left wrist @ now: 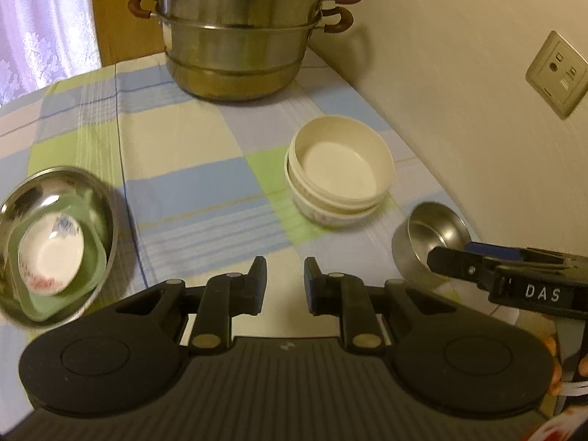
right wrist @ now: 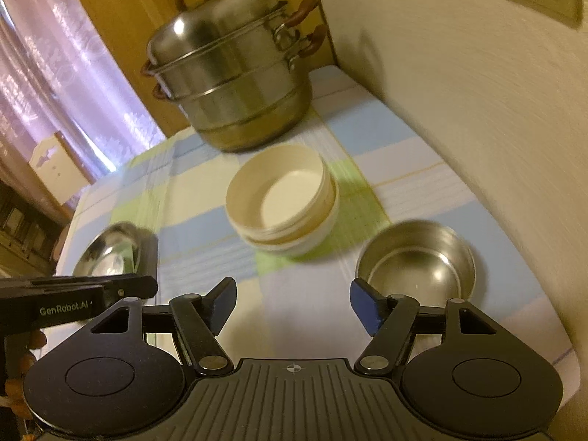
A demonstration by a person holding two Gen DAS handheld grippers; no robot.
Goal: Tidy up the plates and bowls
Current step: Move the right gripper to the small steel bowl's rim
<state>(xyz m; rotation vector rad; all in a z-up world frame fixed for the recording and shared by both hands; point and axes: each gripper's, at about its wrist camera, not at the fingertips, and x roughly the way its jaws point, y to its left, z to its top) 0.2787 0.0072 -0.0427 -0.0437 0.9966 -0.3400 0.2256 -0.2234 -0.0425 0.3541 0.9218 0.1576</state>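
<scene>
**Both grippers empty over the cloth, small steel bowl the likely next pick**

Left wrist view: the left gripper (left wrist: 285, 283) hangs above the checked blue, green and cream tablecloth (left wrist: 191, 169), its fingers parted by a modest gap with nothing between them; the right gripper (left wrist: 446, 257) enters from the right edge, its tip at the near rim of the small round stainless-steel bowl (left wrist: 428, 237), though whether it touches the rim I cannot tell; the stack of cream-white round bowls (left wrist: 340, 174) stands mid-table, three rims countable; at the left edge sits one wide shallow stainless-steel dish (left wrist: 99, 198) holding one pale green square plate (left wrist: 90, 253), which in turn holds one small white porcelain saucer with blue and red flowers (left wrist: 51, 253); one tall tiered stainless-steel steamer pot with brown handles (left wrist: 239, 47) stands at the back.

Right wrist view: the right gripper (right wrist: 292, 303) has its blue-padded fingers spread wide and holds nothing; the small steel bowl (right wrist: 417, 257) lies just ahead and to the right, near the wall, apart from the cream stack (right wrist: 283, 198); the left gripper (right wrist: 125, 288) shows at the left edge; the image is smeared, so finer detail is uncertain.

The step in hand seems to be picking up the small steel bowl, probably to nest it; one finger should go inside the rim and one outside, closed firmly since polished steel slips, then lifted level and lowered squarely onto whichever pile it joins.
</scene>
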